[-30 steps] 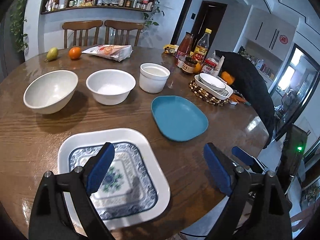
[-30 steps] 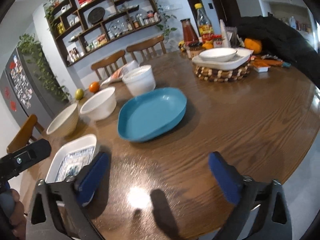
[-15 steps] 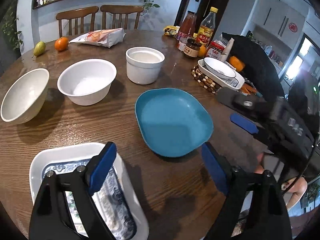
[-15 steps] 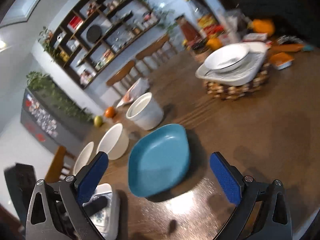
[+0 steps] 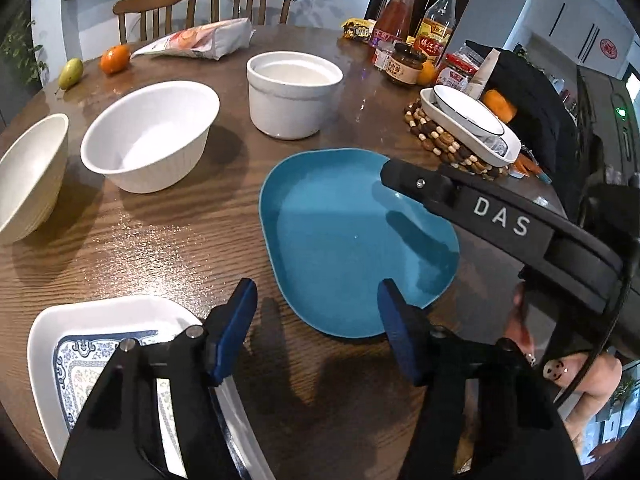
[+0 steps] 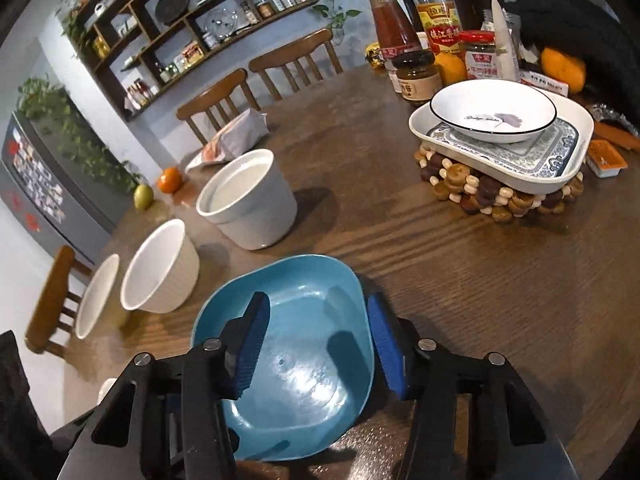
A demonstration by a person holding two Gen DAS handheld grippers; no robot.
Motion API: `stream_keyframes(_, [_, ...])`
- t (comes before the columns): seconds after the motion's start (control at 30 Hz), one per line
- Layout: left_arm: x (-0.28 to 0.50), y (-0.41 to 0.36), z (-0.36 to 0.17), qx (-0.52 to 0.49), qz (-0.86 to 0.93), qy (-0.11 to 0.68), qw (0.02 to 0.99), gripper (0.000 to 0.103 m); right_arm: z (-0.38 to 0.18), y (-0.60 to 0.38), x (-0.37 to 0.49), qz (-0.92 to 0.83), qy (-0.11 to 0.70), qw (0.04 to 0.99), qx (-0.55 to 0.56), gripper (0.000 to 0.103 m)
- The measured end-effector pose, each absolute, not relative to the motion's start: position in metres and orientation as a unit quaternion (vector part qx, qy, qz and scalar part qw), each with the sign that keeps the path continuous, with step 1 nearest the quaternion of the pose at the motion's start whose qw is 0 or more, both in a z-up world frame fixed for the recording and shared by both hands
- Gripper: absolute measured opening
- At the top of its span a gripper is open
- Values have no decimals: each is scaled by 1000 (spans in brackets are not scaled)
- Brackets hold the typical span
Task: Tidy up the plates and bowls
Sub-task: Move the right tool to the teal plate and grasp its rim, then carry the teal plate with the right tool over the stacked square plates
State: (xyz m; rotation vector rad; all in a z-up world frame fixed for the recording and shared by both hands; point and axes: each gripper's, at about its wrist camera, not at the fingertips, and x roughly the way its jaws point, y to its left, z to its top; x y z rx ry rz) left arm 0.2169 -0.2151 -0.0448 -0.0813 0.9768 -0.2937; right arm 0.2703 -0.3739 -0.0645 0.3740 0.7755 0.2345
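Note:
A blue plate [image 5: 352, 240] lies flat on the round wooden table [image 5: 160, 248]; it also shows in the right wrist view [image 6: 304, 344]. My right gripper [image 6: 316, 336] is open and hangs over the plate, one finger above its inside, the other at its right rim. My left gripper [image 5: 316, 320] is open, just short of the plate's near rim. A blue-patterned white square dish [image 5: 80, 344] lies under my left finger. Two white bowls [image 5: 152, 136] [image 5: 28, 168] and a white crock [image 5: 294, 92] stand behind.
A round bowl [image 6: 492, 110] sits in a patterned square dish [image 6: 560, 156] on a beaded trivet [image 6: 480, 196] at the right. Sauce bottles and jars [image 6: 416, 72], a snack bag [image 5: 200, 40], an orange [image 5: 115, 57] and a pear [image 5: 71, 72] line the far side.
My right gripper has swung in over the blue plate and its jaws have narrowed. My left gripper has moved right, off the patterned dish toward the blue plate, and its jaws have narrowed too.

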Motion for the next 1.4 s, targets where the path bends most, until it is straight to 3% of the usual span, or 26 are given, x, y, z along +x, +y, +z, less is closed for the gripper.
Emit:
stream_keyframes(0.13, [220, -217, -50, -49, -156, 480, 862, 50, -68, -372, 274, 115, 380, 902, 172, 54])
stream_keyframes(0.23, [219, -221, -51, -50, -165, 482, 859, 48, -74, -368, 280, 104, 391, 900, 163, 54])
stream_keyframes(0.53, [208, -222, -43, -34, -159, 459, 873, 48, -73, -365, 273, 112, 381, 906, 145, 54])
stream_keyframes(1.0, [163, -195, -7, -57, -179, 408, 894, 51, -19, -350, 206, 127, 277, 945, 115, 54])
stream_keyframes(1.4, [123, -152, 5, -73, -165, 371, 911, 51, -2, -316, 165, 154, 242, 952, 103, 54])
